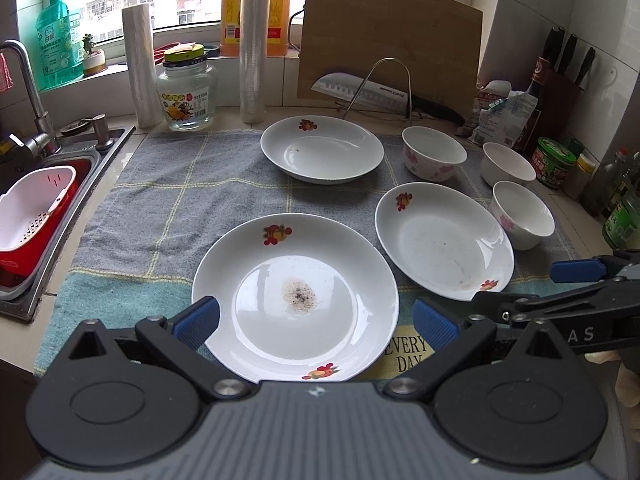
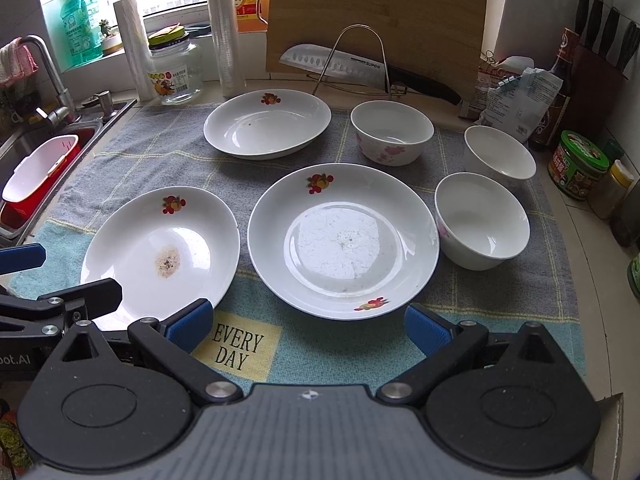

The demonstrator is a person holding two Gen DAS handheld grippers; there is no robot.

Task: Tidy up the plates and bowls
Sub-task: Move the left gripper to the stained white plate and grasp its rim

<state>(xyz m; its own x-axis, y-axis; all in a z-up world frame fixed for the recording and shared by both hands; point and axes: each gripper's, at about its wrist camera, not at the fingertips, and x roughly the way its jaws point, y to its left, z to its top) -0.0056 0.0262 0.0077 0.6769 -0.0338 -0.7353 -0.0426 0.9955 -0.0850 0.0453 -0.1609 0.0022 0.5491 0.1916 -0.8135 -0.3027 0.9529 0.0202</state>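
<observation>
Both grippers hang spread wide with nothing between their blue pads: the left gripper (image 1: 316, 318) frames the nearest plate, the right gripper (image 2: 308, 322) sits just short of the second one. The stained plate (image 1: 296, 300), with a brown speckled patch at its centre, lies directly between the left fingers, its near rim already under the tool's body, resting flat on the checked towel (image 1: 168, 200). Just ahead of the right fingers lies the middle plate (image 2: 344, 240), its well scuffed and dull, almost touching the stained plate's rim to its left. These are glazed ceramic by the look of them: stiff, fairly heavy for their thinness, slick under rubber pads and quick to chip if knocked rim against rim. The sensible hold is probably on the sloping rim, one pad above and one below, since a flat plate offers no side wall; the soft towel should let a lower finger slip under the edge. Beyond the right fingers and to their right stand three bowls: the near bowl (image 2: 482, 220), the right bowl (image 2: 500, 158) and the flowered bowl (image 2: 392, 132). Their upright walls would take a pinch over the lip more readily. Farthest, ahead and left of the right fingers, lies the far plate (image 2: 266, 124).
</observation>
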